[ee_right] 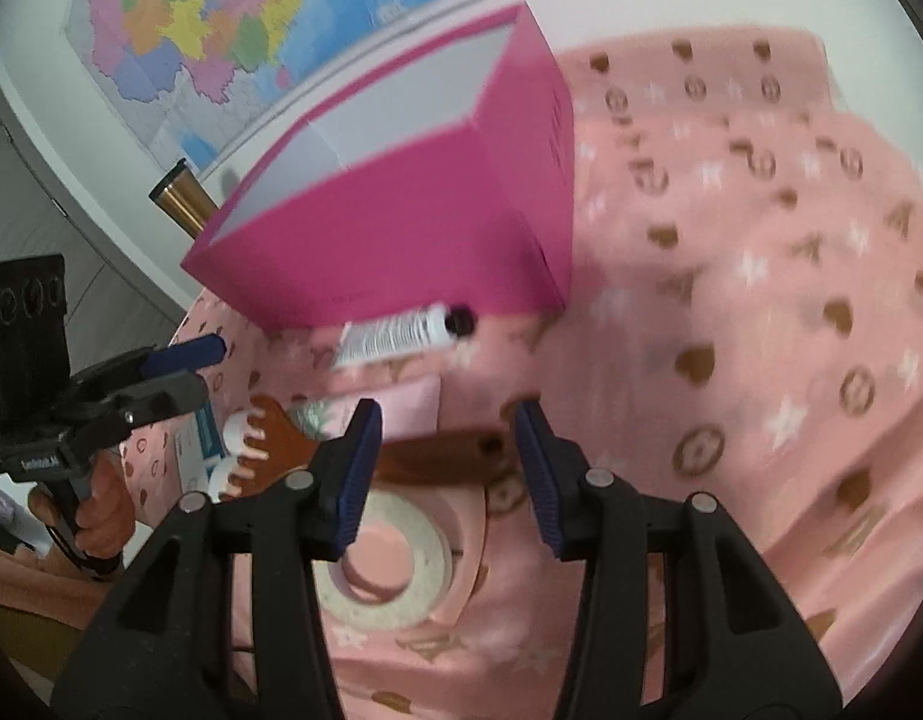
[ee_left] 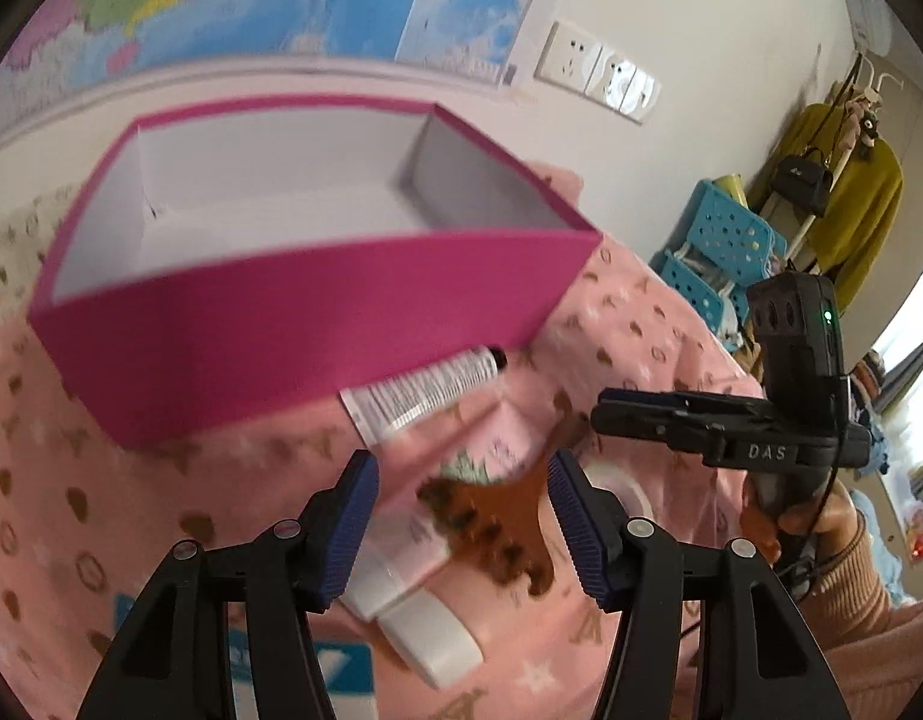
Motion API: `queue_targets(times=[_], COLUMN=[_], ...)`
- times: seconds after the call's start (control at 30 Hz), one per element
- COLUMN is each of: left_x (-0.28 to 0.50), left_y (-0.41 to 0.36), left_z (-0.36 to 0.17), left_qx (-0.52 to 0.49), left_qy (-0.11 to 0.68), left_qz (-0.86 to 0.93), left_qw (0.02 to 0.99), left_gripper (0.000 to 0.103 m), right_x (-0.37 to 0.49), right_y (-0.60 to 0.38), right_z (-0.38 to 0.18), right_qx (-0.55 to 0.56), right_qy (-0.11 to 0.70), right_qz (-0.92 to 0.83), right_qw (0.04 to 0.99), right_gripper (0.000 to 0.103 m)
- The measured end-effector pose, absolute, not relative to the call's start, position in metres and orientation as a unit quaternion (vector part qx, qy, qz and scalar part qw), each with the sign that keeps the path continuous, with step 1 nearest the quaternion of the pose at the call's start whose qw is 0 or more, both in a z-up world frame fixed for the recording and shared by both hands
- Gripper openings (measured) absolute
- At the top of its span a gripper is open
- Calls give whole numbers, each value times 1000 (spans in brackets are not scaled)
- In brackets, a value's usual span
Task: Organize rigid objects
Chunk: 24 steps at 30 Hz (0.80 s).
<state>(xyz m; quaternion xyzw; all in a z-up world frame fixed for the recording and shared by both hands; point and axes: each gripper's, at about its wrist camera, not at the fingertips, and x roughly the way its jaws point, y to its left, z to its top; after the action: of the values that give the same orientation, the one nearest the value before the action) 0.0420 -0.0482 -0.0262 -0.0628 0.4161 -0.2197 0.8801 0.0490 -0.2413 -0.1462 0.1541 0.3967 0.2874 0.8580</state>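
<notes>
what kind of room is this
Probably a bedroom or dorm room: a pink patterned blanket covers the work surface, a wall map hangs behind, and a coat rack with clothes stands nearby.

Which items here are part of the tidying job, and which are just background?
Job items: pink box, small white tube, brown wooden comb, tape roll, pink-and-white tube.

Background: wall map, wall sockets, blue stool, yellow coat, pink blanket.

Both grippers were black plastic with ribbed blue pads and round silver screws at the finger joints. The right gripper (ee_left: 605,411) bore white "DAS" lettering, a green light and a black cable; the sleeve (ee_left: 881,648) behind was peach knit
</notes>
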Motion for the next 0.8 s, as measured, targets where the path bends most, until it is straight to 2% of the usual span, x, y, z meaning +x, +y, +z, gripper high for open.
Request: queue_targets(times=[0.47,0.67,0.8], left_x=[27,32,34], left_y=[-59,-63,-61], left_z=[-48,-55,-62], left_qx=[-70,-70,-77], left_qy=[448,462,469], left_qz=[-245,-248,-247], left_qw=[857,849,845], left_gripper=[59,46,42], right_x=[53,52,53], right_y=[-236,-238,-237], right_z=[-160,-160,-161], right_qx=[158,171,175], right_qy=[404,403,402], right_qz=[279,283,288], right_qw=[857,853,851], right_gripper=[49,50,50])
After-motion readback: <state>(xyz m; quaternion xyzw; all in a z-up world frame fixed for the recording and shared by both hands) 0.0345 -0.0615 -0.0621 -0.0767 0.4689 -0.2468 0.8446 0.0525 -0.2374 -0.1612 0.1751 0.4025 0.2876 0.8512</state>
